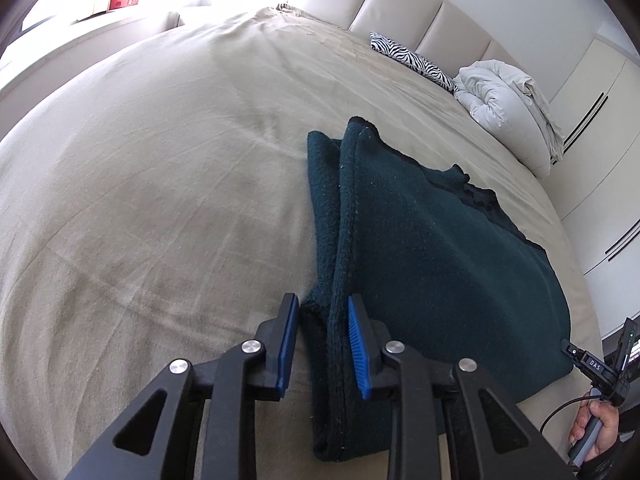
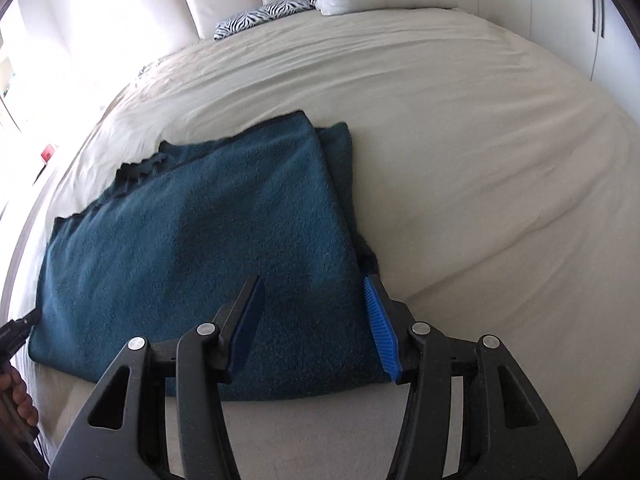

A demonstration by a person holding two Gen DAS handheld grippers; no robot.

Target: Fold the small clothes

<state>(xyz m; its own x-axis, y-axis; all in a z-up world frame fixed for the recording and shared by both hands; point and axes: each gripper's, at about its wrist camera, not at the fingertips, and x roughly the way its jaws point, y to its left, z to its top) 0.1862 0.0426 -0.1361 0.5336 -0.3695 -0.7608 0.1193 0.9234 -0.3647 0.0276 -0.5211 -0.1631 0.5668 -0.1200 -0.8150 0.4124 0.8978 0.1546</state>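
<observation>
A dark teal knitted garment (image 1: 432, 248) lies folded flat on the beige bed sheet (image 1: 160, 184). My left gripper (image 1: 322, 304) is open, its blue pads on either side of the garment's folded left edge near the near corner. In the right wrist view the same garment (image 2: 192, 248) lies spread to the left. My right gripper (image 2: 314, 284) is open over the garment's near right corner, not gripping it. The right gripper and its holding hand (image 1: 600, 420) show at the left wrist view's lower right.
A zebra-print pillow (image 1: 412, 60) and a folded white duvet (image 1: 508, 108) lie at the head of the bed by the padded headboard (image 1: 400, 8). White wardrobe doors (image 1: 600, 120) stand at the right. A bright window is at the far left.
</observation>
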